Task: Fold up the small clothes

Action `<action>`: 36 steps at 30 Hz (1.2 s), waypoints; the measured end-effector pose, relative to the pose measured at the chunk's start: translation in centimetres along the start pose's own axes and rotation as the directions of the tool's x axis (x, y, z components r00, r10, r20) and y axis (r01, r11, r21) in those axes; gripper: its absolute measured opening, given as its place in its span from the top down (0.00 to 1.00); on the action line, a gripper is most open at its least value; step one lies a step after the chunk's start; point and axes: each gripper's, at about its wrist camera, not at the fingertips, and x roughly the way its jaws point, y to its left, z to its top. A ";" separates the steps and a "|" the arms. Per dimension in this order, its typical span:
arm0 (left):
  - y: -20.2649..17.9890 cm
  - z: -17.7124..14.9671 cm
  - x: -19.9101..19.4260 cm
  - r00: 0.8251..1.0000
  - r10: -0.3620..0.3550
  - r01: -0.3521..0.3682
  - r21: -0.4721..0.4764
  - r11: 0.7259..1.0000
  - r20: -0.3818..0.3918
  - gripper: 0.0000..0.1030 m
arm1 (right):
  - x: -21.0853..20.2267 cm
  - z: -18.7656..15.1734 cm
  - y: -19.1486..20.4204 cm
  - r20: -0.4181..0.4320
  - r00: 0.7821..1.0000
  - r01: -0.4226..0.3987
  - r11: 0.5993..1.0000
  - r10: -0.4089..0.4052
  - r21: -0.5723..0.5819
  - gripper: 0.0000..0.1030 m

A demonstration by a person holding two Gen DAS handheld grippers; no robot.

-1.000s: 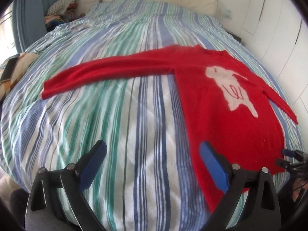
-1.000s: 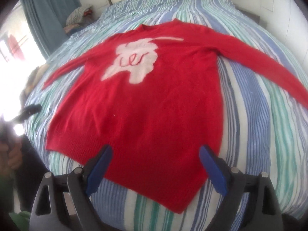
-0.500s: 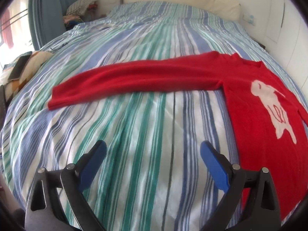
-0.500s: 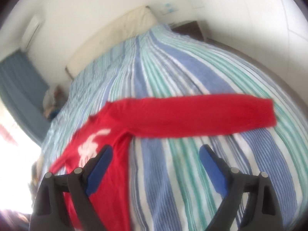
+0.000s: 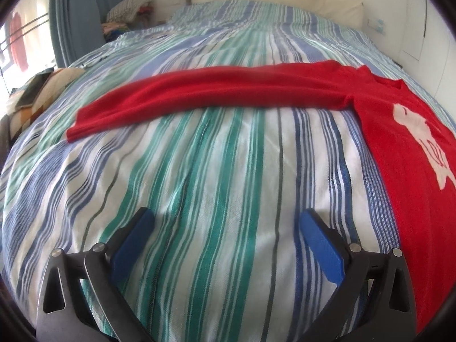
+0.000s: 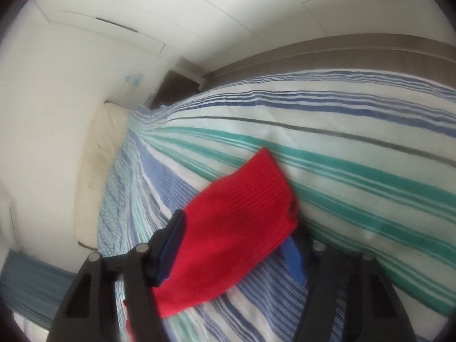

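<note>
A red sweater (image 5: pixel 399 131) with a white print lies flat on the striped bed (image 5: pixel 216 171). Its left sleeve (image 5: pixel 199 94) stretches out to the left across the bed. My left gripper (image 5: pixel 225 228) is open and empty, low over bare bedding in front of that sleeve. In the right wrist view the other sleeve's cuff end (image 6: pixel 236 228) lies between my right gripper's (image 6: pixel 236 250) open blue pads, with the jaws on either side of it and not closed on it.
A cream headboard (image 5: pixel 279 0) and white wardrobe doors (image 6: pixel 199 8) border the bed. A blue curtain (image 5: pixel 74 14), a pile of clothes (image 5: pixel 128 11) and a patterned cushion (image 5: pixel 40 91) lie at the left side.
My left gripper has moved closer to the left sleeve. My right gripper has swung right and dropped down to the right sleeve's cuff, which now lies between its jaws.
</note>
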 end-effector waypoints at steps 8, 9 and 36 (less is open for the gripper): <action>0.1 -0.3 -0.2 1.000 -0.002 0.002 -0.001 1.000 0.023 0.01 | -0.6 -0.2 5.1 0.043 0.998 0.047 0.987 -0.041 -0.154 0.96; 0.0 -0.4 -0.2 1.000 -0.002 0.002 -0.001 1.000 0.024 0.01 | -1.2 -0.8 7.7 0.037 0.999 0.014 0.973 -0.006 -0.229 0.96; -0.1 -0.6 -0.5 0.999 -0.006 0.006 -0.002 1.000 0.034 0.01 | 10.7 -39.5 29.4 -0.799 0.600 -0.656 0.600 0.047 -0.457 0.42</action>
